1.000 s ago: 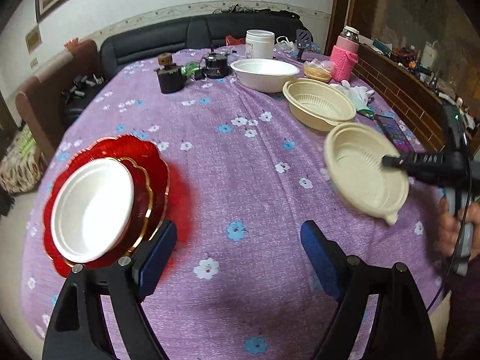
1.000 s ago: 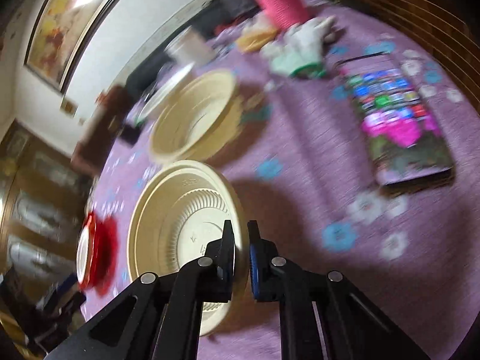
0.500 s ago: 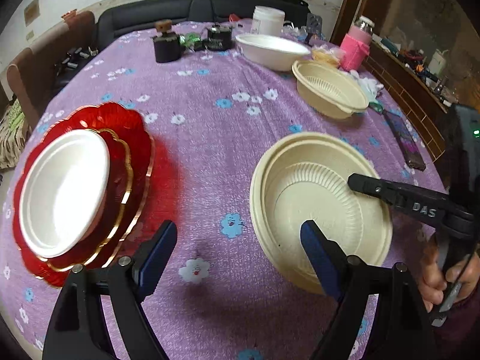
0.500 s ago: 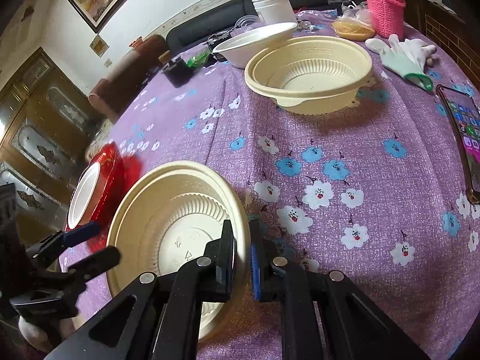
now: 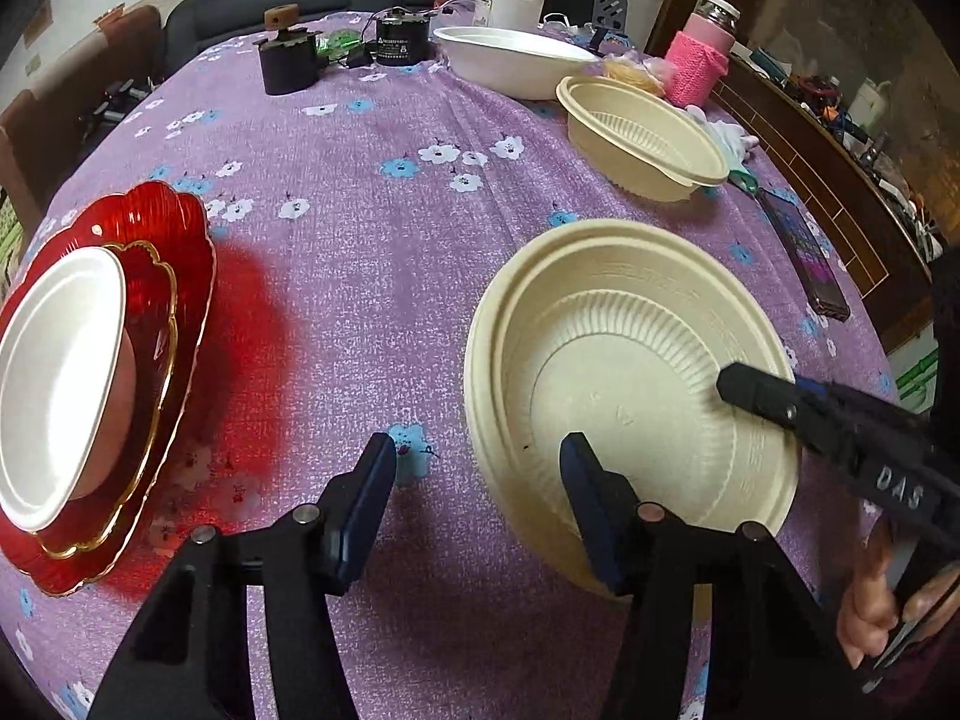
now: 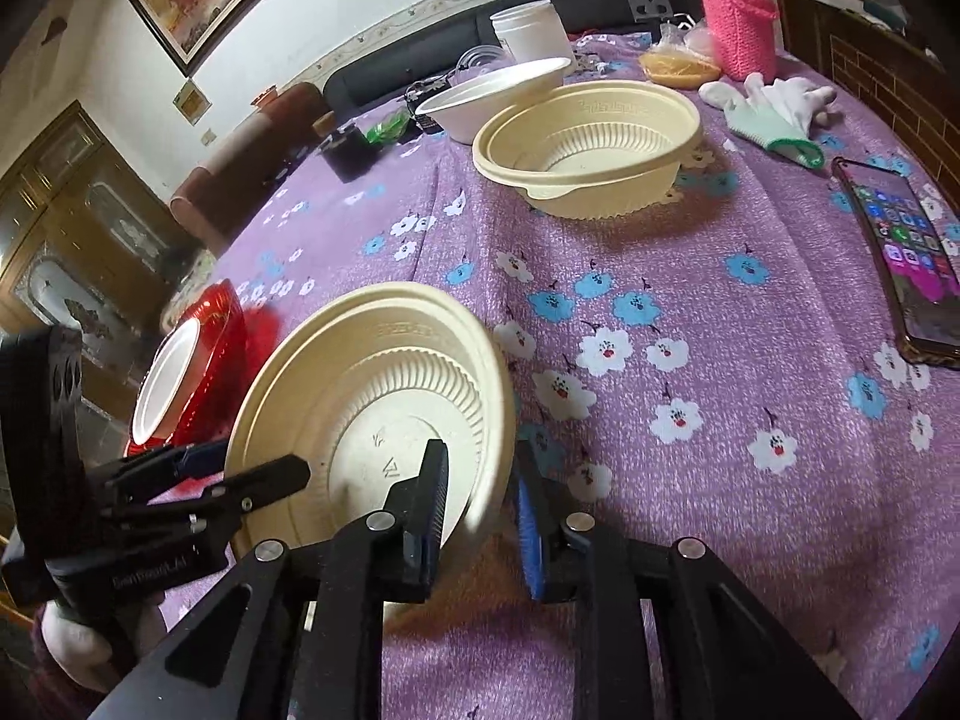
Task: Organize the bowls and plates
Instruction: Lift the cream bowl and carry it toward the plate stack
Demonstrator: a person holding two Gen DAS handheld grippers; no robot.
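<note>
Right of the red plates (image 5: 150,276), the cream bowl (image 5: 624,372) is mid-handoff: right gripper (image 6: 480,498) spreading off its rim, left gripper (image 5: 477,498) closing astride the near rim but not pinching yet, so I'd seat that grip first.

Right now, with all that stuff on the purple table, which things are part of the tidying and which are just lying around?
Part of the job:
- near cream bowl, handed between the closing left gripper and opening right gripper
- far cream bowl
- white bowl
- white plate on stacked red plates

Lying about:
- phone
- gloves
- pink-sleeved bottle
- white jar
</note>
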